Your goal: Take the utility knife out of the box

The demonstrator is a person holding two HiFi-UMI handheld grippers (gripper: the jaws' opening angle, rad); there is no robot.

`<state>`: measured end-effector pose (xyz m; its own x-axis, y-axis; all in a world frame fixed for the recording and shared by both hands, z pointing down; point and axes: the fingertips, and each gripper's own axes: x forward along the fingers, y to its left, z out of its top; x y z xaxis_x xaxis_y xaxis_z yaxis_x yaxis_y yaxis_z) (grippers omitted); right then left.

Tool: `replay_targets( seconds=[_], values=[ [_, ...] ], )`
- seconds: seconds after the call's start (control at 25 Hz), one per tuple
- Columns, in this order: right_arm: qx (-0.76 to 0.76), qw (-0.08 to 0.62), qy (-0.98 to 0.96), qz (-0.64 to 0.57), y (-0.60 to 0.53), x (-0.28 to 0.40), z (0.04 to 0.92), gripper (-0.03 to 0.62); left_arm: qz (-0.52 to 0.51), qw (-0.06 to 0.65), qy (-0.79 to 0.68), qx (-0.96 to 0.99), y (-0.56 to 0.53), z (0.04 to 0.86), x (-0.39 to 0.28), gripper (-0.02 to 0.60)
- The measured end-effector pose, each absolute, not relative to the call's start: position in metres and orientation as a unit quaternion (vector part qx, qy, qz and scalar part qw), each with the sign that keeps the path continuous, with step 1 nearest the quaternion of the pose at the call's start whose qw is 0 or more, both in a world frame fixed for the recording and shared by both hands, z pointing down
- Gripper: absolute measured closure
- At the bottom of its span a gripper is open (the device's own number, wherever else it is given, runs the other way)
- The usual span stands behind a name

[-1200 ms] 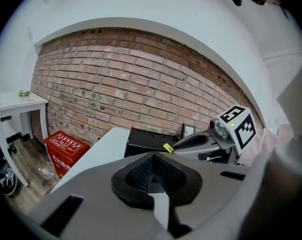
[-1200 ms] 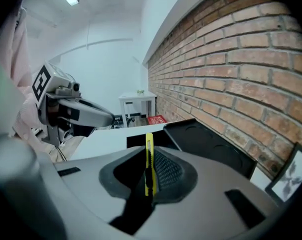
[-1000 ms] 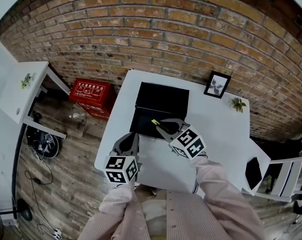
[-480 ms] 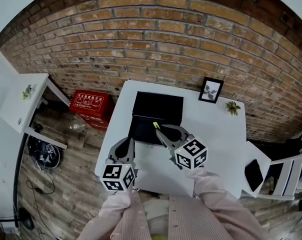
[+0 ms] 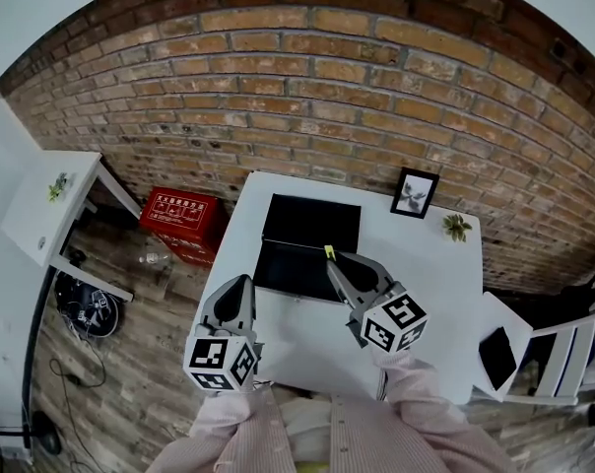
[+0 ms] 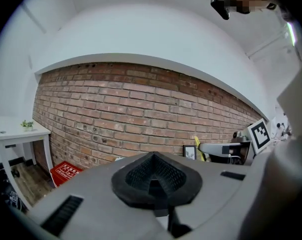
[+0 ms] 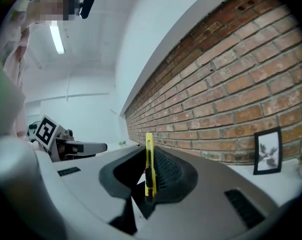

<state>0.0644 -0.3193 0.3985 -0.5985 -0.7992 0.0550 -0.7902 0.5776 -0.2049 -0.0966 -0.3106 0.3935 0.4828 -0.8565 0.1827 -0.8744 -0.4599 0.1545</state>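
Yellow utility knife [image 7: 149,159]: my right gripper [image 7: 152,176] clamps it, jaws barely apart.
Left gripper [image 6: 155,173]: my jaws pressed together, holding nothing.

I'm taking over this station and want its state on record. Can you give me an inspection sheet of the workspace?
Surface: white table, wood floor below.
Job's things: black box lies open on the table; yellow utility knife is held out of it.
Clutter: picture frame and small plant at the table's far side, near the wall.
Grippers: right gripper has its fingers shut on the knife; left gripper has its fingers together, nothing in them.
Cables: black cables loose on the floor at the left.
Surroundings: brick wall, red crate, white side table, chair.
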Motion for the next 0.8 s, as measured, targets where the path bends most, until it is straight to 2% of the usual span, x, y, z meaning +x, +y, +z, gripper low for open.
replay_targets(
  seconds=[0.8],
  values=[
    [-0.534,0.098,0.838,-0.064,-0.299,0.129,0.345,0.542,0.011,0.043,-0.543,0.839,-0.304,0.339,-0.119,0.589]
  ],
)
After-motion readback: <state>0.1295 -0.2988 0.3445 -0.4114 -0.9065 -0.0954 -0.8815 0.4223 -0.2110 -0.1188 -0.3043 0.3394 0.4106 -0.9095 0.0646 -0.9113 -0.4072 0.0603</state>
